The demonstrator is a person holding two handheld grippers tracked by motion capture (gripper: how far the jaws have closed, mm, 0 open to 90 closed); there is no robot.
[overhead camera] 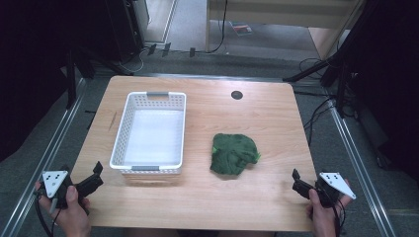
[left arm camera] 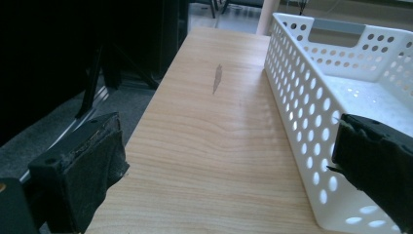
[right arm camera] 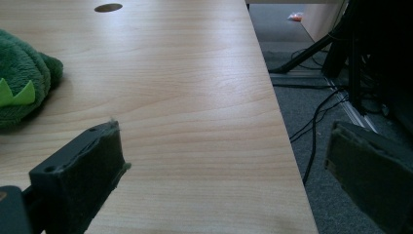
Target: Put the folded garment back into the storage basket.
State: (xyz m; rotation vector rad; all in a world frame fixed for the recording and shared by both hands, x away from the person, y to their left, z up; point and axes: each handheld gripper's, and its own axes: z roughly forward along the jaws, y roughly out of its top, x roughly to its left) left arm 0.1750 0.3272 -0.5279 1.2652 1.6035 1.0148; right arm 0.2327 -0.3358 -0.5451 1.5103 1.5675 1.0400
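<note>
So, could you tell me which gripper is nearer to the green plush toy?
Right. The right gripper sits just right of the toy; the left gripper is beyond the basket.

wooden table (overhead camera: pixel 257 123) | on it: white basket (overhead camera: pixel 129 123), green plush toy (overhead camera: pixel 233 153)

No readable text, label, brand, number or sign appeared anywhere. The white perforated basket (overhead camera: pixel 148 131) carried none, nor did the green plush toy (overhead camera: pixel 233 153) beside it or the wooden table (overhead camera: pixel 267 128) beneath.
</note>
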